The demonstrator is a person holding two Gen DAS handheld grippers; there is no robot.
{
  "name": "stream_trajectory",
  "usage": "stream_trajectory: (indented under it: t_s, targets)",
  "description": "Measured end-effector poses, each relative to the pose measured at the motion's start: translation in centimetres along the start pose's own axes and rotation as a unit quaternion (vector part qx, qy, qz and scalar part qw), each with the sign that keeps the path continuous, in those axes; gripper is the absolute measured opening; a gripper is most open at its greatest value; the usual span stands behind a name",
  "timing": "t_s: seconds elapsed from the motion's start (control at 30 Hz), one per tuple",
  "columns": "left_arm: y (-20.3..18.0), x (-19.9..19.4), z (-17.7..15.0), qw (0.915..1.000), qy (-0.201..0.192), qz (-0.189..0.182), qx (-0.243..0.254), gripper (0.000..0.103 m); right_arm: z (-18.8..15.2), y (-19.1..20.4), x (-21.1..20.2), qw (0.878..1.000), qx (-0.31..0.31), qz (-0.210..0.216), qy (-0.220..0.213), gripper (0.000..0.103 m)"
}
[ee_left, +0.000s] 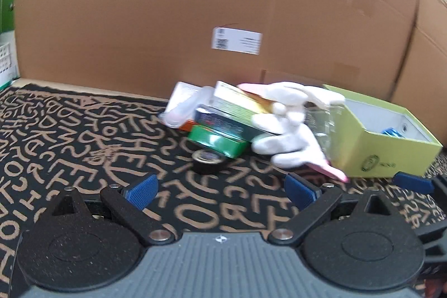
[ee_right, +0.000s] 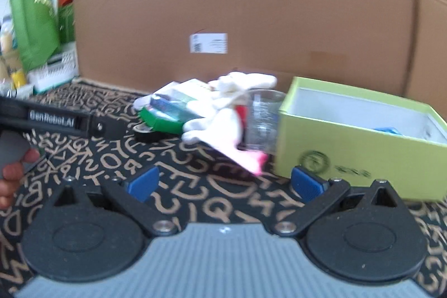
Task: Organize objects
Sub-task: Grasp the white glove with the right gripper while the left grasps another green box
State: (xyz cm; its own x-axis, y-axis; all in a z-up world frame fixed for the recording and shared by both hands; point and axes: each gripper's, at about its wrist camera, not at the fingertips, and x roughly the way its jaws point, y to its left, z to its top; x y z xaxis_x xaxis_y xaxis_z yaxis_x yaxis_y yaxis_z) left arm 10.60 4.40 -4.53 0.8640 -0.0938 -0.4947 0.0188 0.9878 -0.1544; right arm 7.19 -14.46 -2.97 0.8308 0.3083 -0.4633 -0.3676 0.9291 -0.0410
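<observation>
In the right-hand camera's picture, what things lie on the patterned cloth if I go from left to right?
Black tape roll → green box → white plush toy → clear cup → lime-green open box.

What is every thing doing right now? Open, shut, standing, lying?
Left claw: open, empty.
Right claw: open, empty.
Green box: lid off, something blue inside.
Plush bunny: lying on the pile.
Clear cup: upright beside the box.
Black tape roll: lying flat.

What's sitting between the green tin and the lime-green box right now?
A white plush toy and a clear plastic cup, the cup right against the lime-green box. The green tin is left of the toy. Clearest in the right wrist view.
</observation>
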Motion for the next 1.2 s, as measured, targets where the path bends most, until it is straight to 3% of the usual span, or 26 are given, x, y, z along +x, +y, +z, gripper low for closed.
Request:
stream_trajectory:
  t_s: [0.27,0.33,0.37,0.4,0.47,0.63,0.67,0.7,0.73,0.9,1.07,1.17,1.2]
  targets:
    - [0.8,3.6,1.5,0.9988,-0.004,0.010,0.048,0.100,2.1,2.1,7.4,0.998,-0.059,-0.009,0.017,0.084]
    - [0.6,5.1,1.9,0.9984,0.000,0.010,0.056,0.100,2.2,2.1,8.6,0.997,-0.070,-0.027,0.028,0.059]
    - [0.5,5.9,2.1,0.9980,0.001,0.011,0.063,0.100,2.2,1.9,9.1,0.997,-0.064,-0.024,0.041,0.027]
    - [0.3,6.6,2.3,0.9975,0.002,0.012,0.069,0.100,2.2,1.5,9.3,0.997,-0.046,-0.014,0.053,0.016]
    - [0.0,8.0,2.7,0.9963,0.003,0.017,0.084,0.100,1.8,0.9,8.1,0.999,-0.020,0.002,0.043,0.012]
    - [-1.1,10.7,2.9,0.9894,0.021,0.021,0.142,0.097,0.2,0.1,3.0,1.000,-0.007,0.007,0.027,0.011]
    - [-1.2,10.8,3.0,0.9879,0.021,0.019,0.153,0.088,-0.1,-0.2,2.2,1.000,0.002,0.012,0.028,0.011]
    - [-1.3,10.9,3.1,0.9874,0.024,0.010,0.156,0.073,-0.4,-0.4,1.4,0.999,0.010,0.018,0.028,0.012]
    - [-1.2,10.7,3.3,0.9876,0.031,-0.003,0.154,0.070,-0.7,-0.7,0.6,0.999,0.017,0.024,0.029,0.012]
    - [-1.8,7.0,3.4,0.9874,0.033,-0.021,0.153,0.068,-1.8,-1.4,-2.7,0.997,0.051,0.046,0.040,0.012]
    - [-2.2,-0.2,0.7,0.9827,0.057,-0.077,0.158,0.069,-3.1,-1.5,-5.2,0.993,0.058,0.062,0.076,0.012]
    - [-2.4,-2.5,-2.7,0.9791,0.085,-0.087,0.163,0.070,-4.0,-1.1,-6.4,0.990,0.051,0.084,0.105,0.020]
    - [-2.6,-2.9,-3.6,0.9784,0.091,-0.085,0.165,0.071,-4.2,-0.8,-6.6,0.989,0.042,0.087,0.109,0.034]
